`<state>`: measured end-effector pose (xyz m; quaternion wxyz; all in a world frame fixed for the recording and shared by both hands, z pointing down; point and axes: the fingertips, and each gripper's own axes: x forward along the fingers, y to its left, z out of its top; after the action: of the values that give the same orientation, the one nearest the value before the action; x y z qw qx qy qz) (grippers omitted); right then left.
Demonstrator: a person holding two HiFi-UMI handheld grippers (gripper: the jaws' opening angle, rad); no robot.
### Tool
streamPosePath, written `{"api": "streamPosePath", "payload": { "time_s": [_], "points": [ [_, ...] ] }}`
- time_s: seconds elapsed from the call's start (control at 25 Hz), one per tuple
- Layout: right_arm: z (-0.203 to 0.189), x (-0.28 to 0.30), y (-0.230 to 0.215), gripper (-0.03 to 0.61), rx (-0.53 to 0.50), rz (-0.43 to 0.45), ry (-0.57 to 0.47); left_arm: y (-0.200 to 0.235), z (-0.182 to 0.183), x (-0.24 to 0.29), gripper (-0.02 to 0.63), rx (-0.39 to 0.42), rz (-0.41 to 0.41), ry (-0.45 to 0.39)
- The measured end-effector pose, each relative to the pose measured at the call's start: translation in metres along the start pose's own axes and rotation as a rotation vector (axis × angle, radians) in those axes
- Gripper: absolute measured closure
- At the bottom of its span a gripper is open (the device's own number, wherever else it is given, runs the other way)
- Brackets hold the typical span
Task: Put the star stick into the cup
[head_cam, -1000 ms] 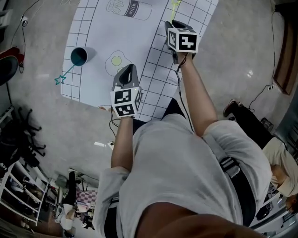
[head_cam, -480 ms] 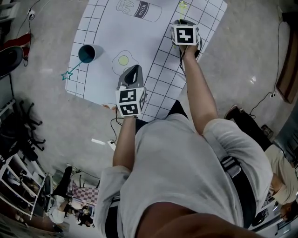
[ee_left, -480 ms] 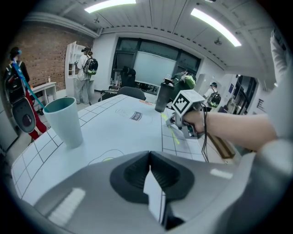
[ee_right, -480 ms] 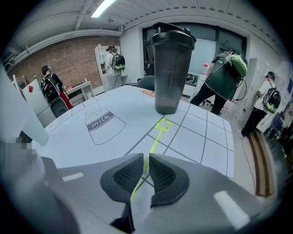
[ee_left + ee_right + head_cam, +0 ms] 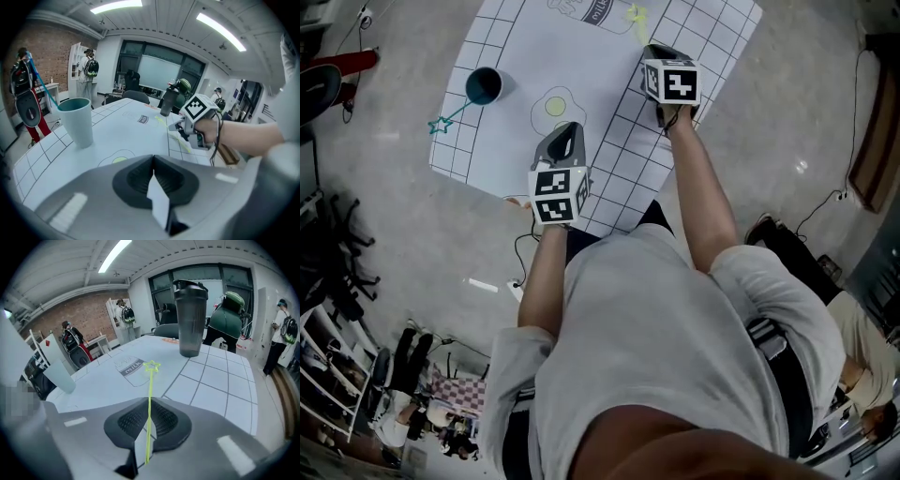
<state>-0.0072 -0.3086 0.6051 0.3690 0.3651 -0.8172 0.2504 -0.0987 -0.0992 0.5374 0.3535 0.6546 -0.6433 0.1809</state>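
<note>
A thin yellow-green star stick (image 5: 149,399) runs between the closing jaws of my right gripper (image 5: 149,404), and the pads press on its shaft. Its star (image 5: 151,366) points out over the milk print. From the head view the same star (image 5: 636,16) shows just beyond the right gripper (image 5: 651,51). The teal cup (image 5: 484,84) stands upright at the mat's left, with a blue star stick (image 5: 442,124) leaning out of it. My left gripper (image 5: 568,133) hovers near the mat's front, shut and empty, well to the right of the cup (image 5: 76,121).
The white mat (image 5: 516,141) carries a grid, a milk carton print and an egg print (image 5: 553,105). A dark shaker bottle (image 5: 191,319) stands at the far end. The table edge lies close behind my left gripper. People and chairs stand beyond the table.
The right gripper has stayed at the near end of the yellow stick on the mat's right. The left gripper has barely moved. The head view has drifted a little.
</note>
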Motion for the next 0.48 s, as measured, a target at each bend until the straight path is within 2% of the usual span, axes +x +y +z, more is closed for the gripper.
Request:
{"api": "streamPosePath", "payload": {
  "time_s": [0.2, 0.32, 0.48],
  "points": [
    [0.024, -0.019, 0.063, 0.563, 0.11, 0.233, -0.181, 0.016, -0.004, -0.017, 0.611, -0.012, 0.006, -0.025],
    [0.043, -0.036, 0.103, 0.563, 0.078, 0.345, -0.291, 0.025, -0.007, -0.027, 0.611, -0.028, 0.011, -0.044],
    [0.059, -0.053, 0.158, 0.563, 0.047, 0.468, -0.353, 0.041, -0.006, -0.042, 0.611, -0.035, 0.027, -0.079]
  ]
}}
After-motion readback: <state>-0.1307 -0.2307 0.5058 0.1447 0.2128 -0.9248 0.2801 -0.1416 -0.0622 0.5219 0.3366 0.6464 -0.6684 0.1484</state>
